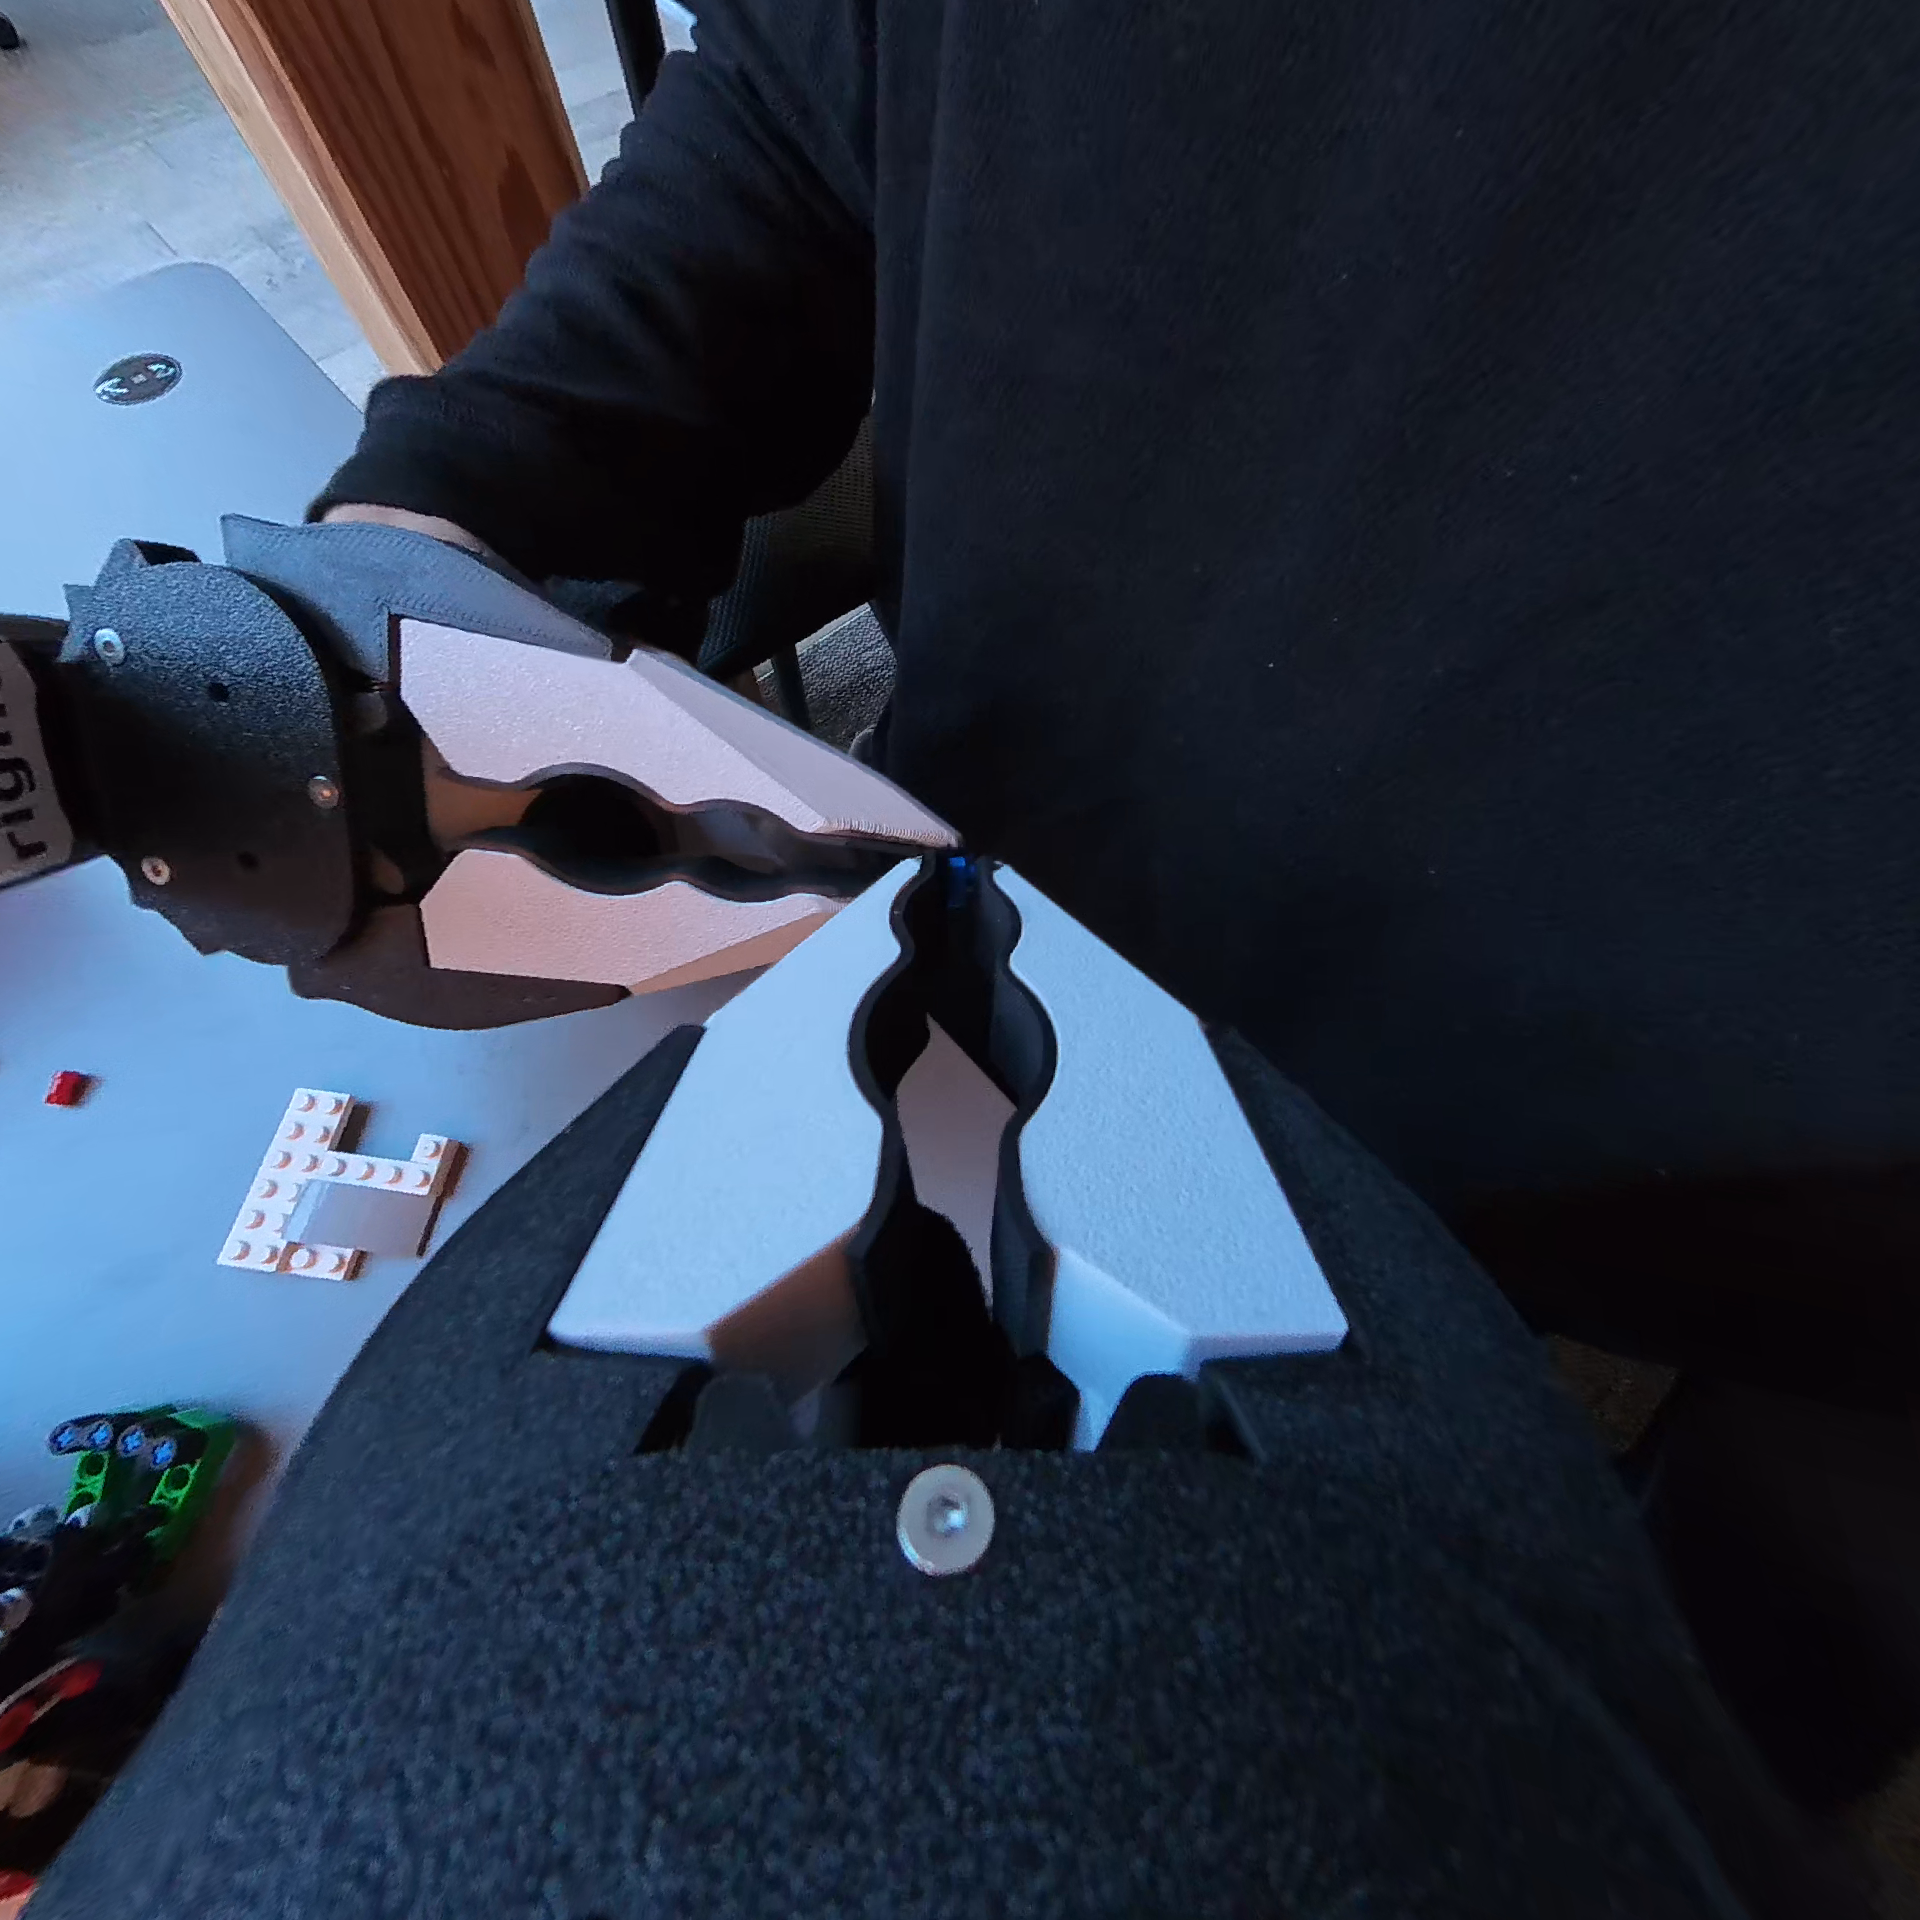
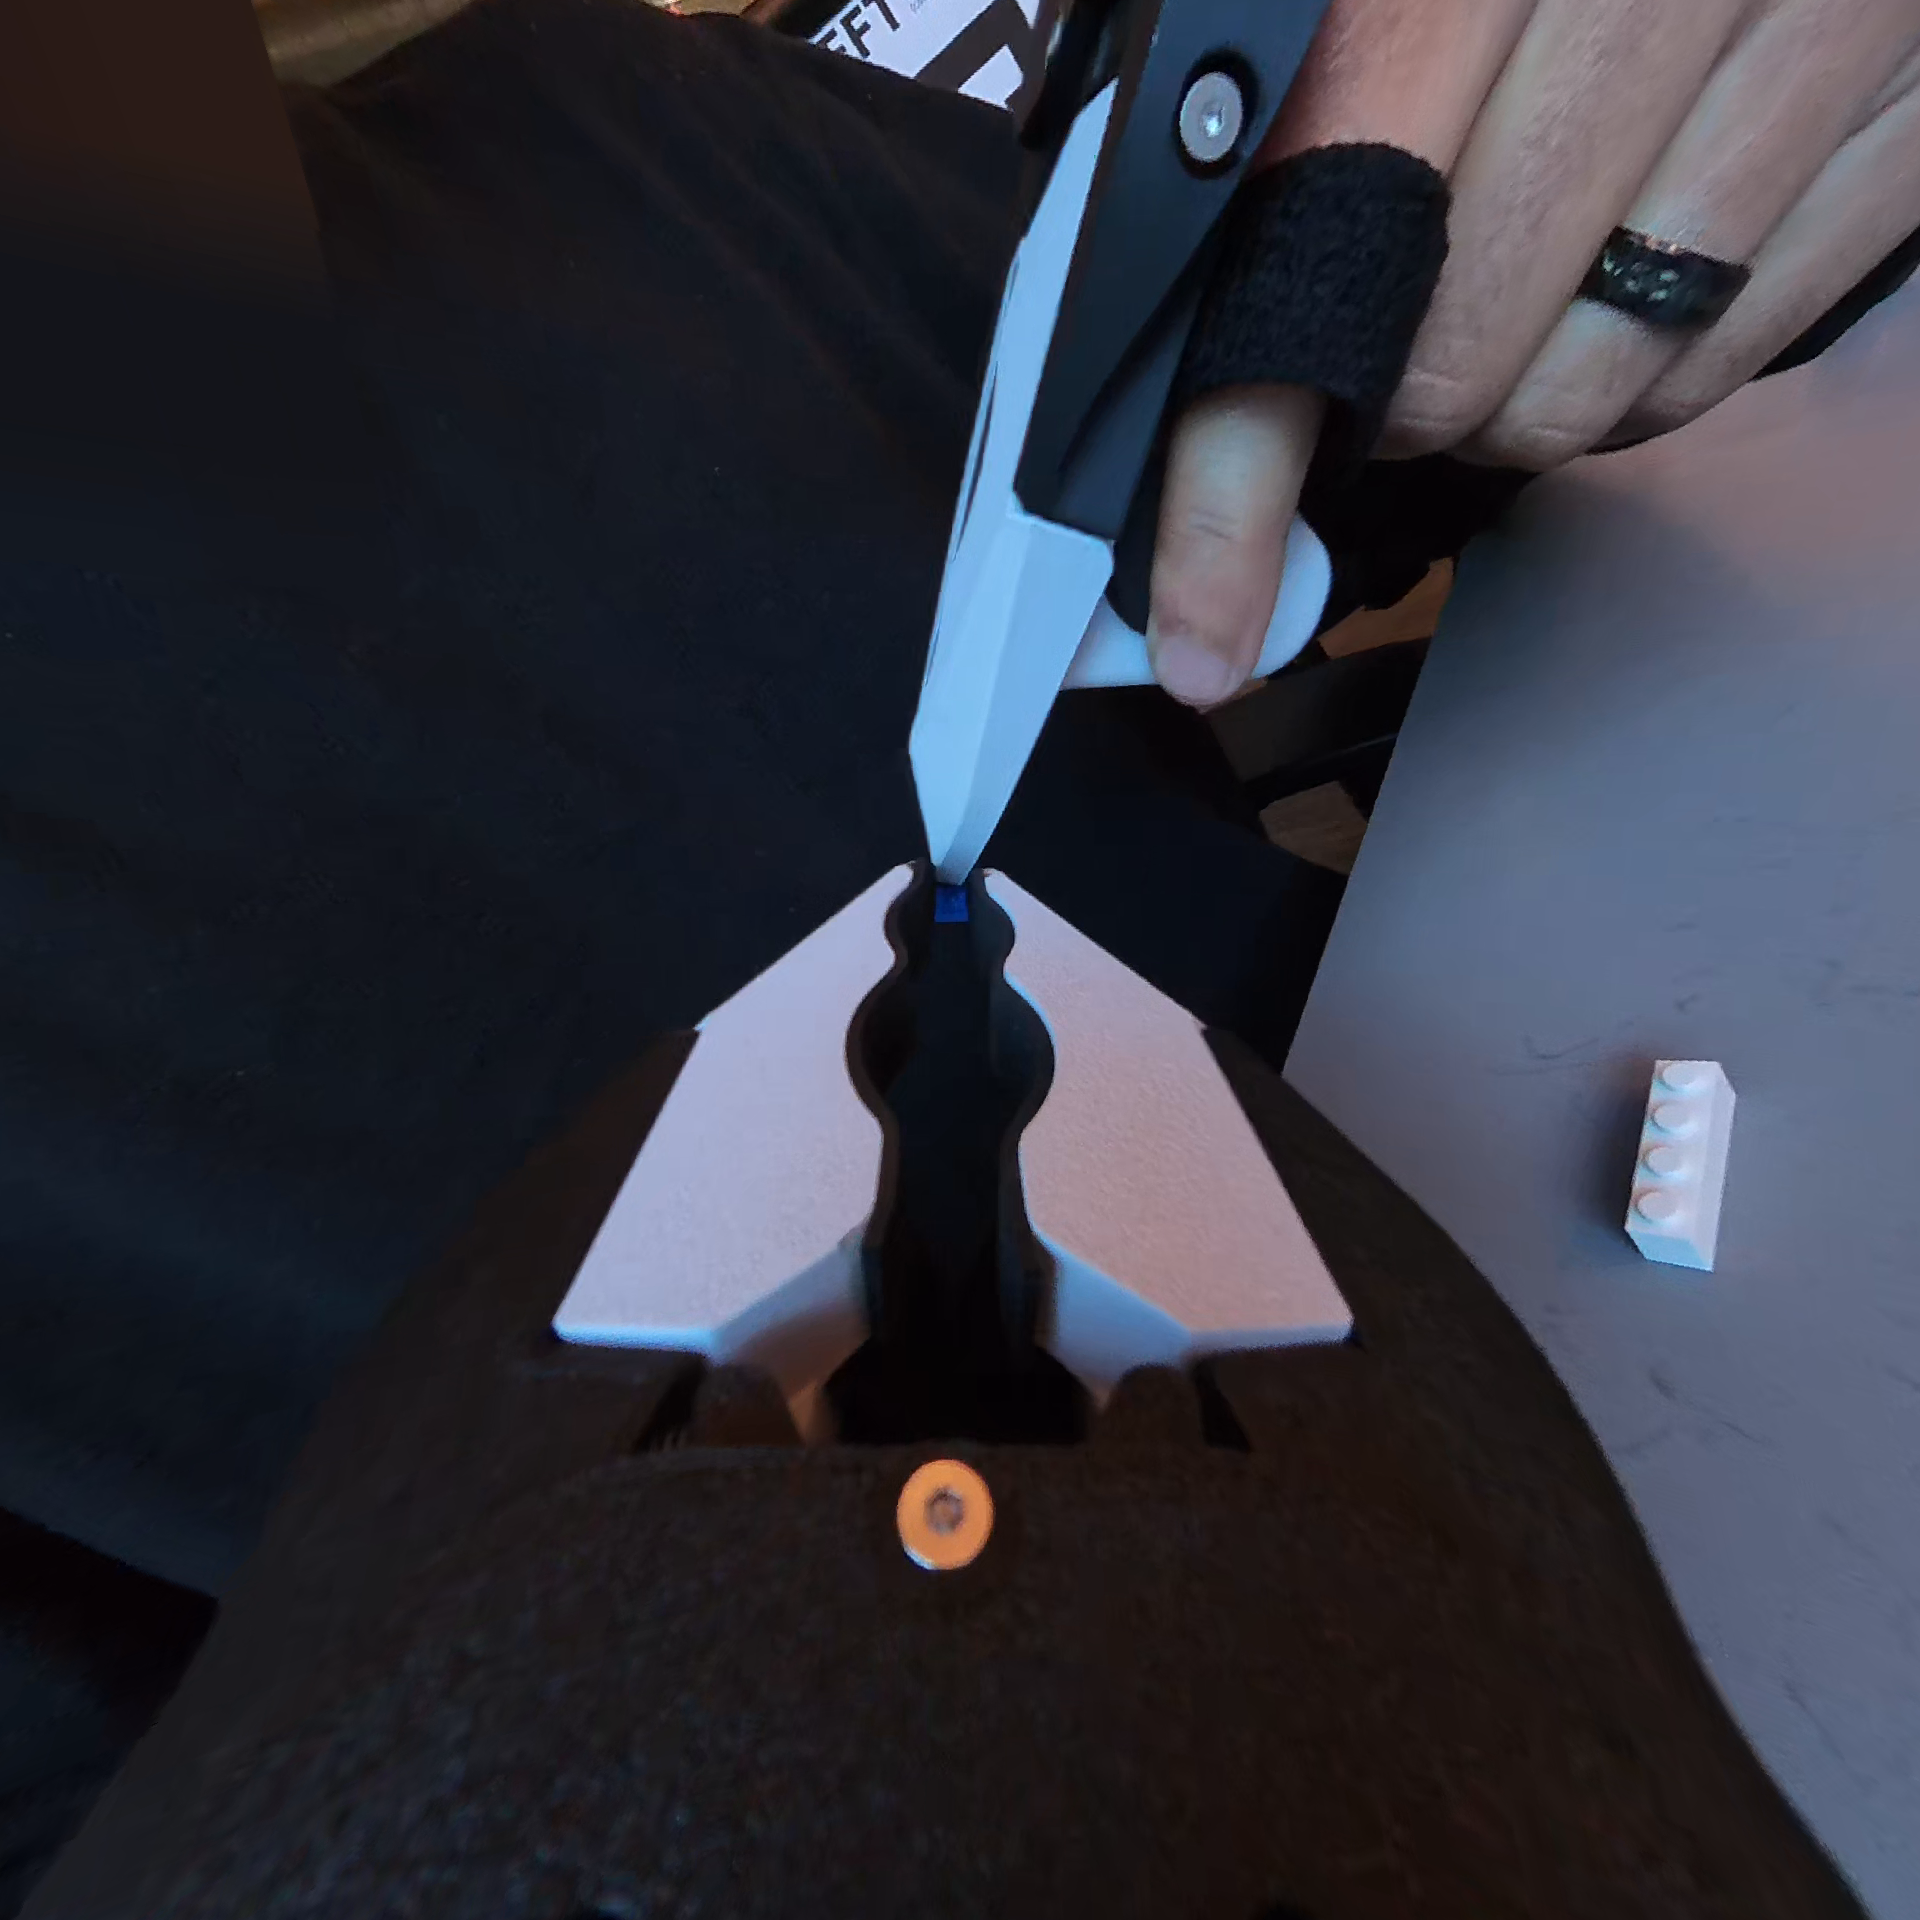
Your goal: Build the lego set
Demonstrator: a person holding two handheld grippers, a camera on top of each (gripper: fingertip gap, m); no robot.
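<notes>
A small blue piece (image 1: 958, 883) sits pinched between the tips of my left gripper (image 1: 956, 871), held in the air in front of a person's black top. My right gripper (image 1: 914, 857) comes in from the left, and its tips meet the same spot. In the right wrist view the blue piece (image 2: 951, 902) lies between the tips of my right gripper (image 2: 951, 883), and the left gripper's tip (image 2: 948, 857) touches it from above. A white plate assembly (image 1: 332, 1195) and a green and black assembly (image 1: 135, 1455) lie on the grey table (image 1: 156, 987).
A small red piece (image 1: 71, 1088) lies left of the white assembly. A white four-stud brick (image 2: 1678, 1164) lies on the table at right. A grey laptop lid (image 1: 135, 343) and a wooden post (image 1: 395, 156) are at the far left. A ringed hand (image 2: 1558, 260) holds the left gripper. Left and right tips are no more than a few centimetres apart. The white plate assembly (image 1: 332, 1195) is about equally far from each gripper, around 20 cm.
</notes>
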